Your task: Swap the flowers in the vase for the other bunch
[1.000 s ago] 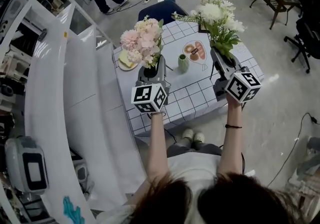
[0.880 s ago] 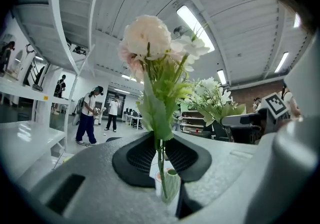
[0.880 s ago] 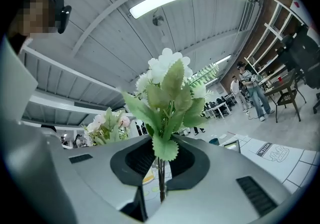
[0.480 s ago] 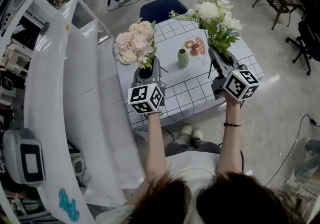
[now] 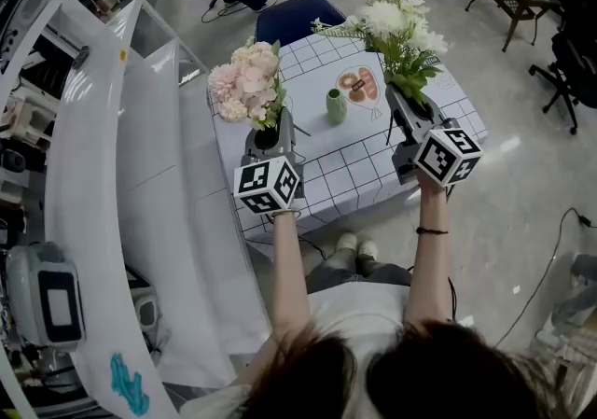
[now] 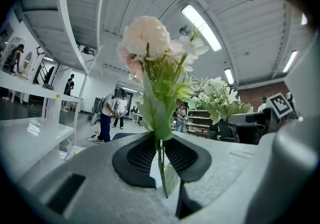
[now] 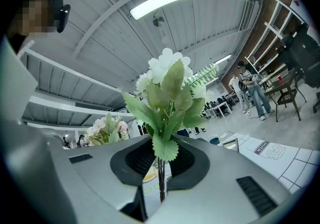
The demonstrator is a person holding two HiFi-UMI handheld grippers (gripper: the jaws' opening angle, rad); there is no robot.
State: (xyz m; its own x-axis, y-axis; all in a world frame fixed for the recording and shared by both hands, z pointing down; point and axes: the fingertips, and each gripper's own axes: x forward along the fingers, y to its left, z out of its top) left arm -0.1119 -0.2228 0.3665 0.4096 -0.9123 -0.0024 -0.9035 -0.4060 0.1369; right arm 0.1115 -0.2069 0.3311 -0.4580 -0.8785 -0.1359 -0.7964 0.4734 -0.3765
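Left gripper (image 6: 159,157) pinches the pink bunch's (image 6: 149,43) thin stems. Right gripper (image 7: 160,168) pinches the white bunch's (image 7: 167,81) leafy stems. Small rounded green vase (image 5: 336,106) stands between both grippers, slightly ahead, on grid-patterned tablecloth (image 5: 359,163). Blue chair (image 5: 297,16) stands beyond.

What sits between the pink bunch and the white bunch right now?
The small green vase, apparently empty, stands on the checked tablecloth there, a plate with brown items just beyond. Head view shows it.

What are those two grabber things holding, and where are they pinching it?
The left gripper pinches the pink flowers by their stems; the right gripper pinches the white flowers by theirs.
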